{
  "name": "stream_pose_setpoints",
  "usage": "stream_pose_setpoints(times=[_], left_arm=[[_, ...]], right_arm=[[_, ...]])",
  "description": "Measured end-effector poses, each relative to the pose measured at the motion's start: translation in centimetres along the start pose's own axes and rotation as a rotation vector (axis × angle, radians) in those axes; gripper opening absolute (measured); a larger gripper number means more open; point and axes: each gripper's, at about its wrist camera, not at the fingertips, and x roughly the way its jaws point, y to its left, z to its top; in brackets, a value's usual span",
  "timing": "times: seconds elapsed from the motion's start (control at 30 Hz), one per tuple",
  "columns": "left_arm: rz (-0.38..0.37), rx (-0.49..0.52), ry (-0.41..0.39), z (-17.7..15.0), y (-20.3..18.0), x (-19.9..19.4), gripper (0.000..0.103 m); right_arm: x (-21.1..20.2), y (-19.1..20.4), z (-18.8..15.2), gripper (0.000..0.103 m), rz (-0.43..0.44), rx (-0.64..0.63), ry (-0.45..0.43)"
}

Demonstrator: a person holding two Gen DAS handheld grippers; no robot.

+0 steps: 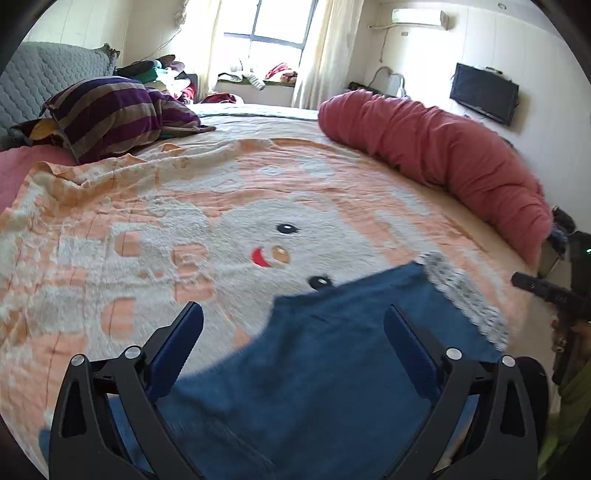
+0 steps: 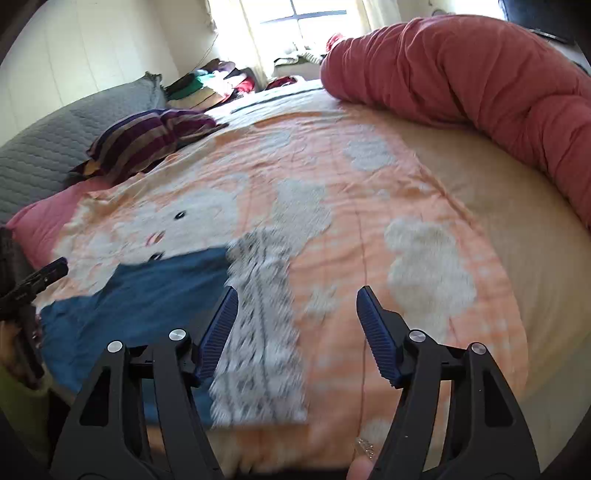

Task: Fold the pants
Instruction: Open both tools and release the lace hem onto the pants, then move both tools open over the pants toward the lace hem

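Blue pants (image 1: 332,362) with a grey-white patterned band (image 1: 465,295) lie flat on an orange and white cartoon blanket (image 1: 184,221) on the bed. My left gripper (image 1: 293,321) is open and empty, its jaws wide apart above the blue cloth. My right gripper (image 2: 297,306) is open and empty above the patterned band (image 2: 262,325), beside the blue part (image 2: 147,295). The right gripper also shows at the right edge of the left wrist view (image 1: 546,288). The left gripper shows at the left edge of the right wrist view (image 2: 33,284).
A long red rolled quilt (image 1: 443,147) lies along the bed's right side. A purple striped pillow (image 1: 110,110) and a grey quilted headboard (image 1: 40,77) are at the far left. Piled clothes (image 1: 162,74) and a window (image 1: 273,33) are behind.
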Motion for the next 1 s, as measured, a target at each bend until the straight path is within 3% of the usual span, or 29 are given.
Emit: stream_pose_setpoints(times=[0.17,0.3,0.5,0.57,0.6,0.7,0.73,0.87,1.0], left_arm=[[-0.011,0.0,0.003,-2.0,-1.3,-2.5,0.098],[0.003,-0.016,0.048,-4.6,-1.2,-3.3,0.098],[0.125,-0.019,0.125,-7.9,0.8,-3.7,0.098],[0.15,-0.045,0.15,-8.6,1.8,-3.6,0.098],[0.164,-0.062,0.167,-9.0,2.4,-3.4,0.098],[0.194,-0.108,0.203,-10.0,3.7,-2.7,0.098],[0.205,-0.115,0.202,-10.3,3.9,-2.7,0.098],[0.233,-0.104,0.197,-10.6,4.2,-2.7,0.098],[0.255,-0.074,0.205,-11.1,3.8,-2.2,0.098]], right_arm=[[-0.9,1.2,-1.7,0.061,0.019,-0.038,0.036],[0.7,1.5,-2.8,0.061,0.066,-0.029,0.135],[4.1,1.3,-3.7,0.06,0.056,-0.044,0.267],[4.6,1.4,-4.2,0.054,0.062,-0.058,0.287],[4.7,1.6,-4.4,0.042,0.082,-0.064,0.297],[3.9,2.7,-4.7,0.02,0.111,-0.096,0.272],[3.5,3.1,-4.7,0.018,0.113,-0.11,0.257],[2.3,3.7,-5.2,0.017,0.05,-0.161,0.235],[3.0,2.0,-5.7,0.027,0.013,-0.104,0.265]])
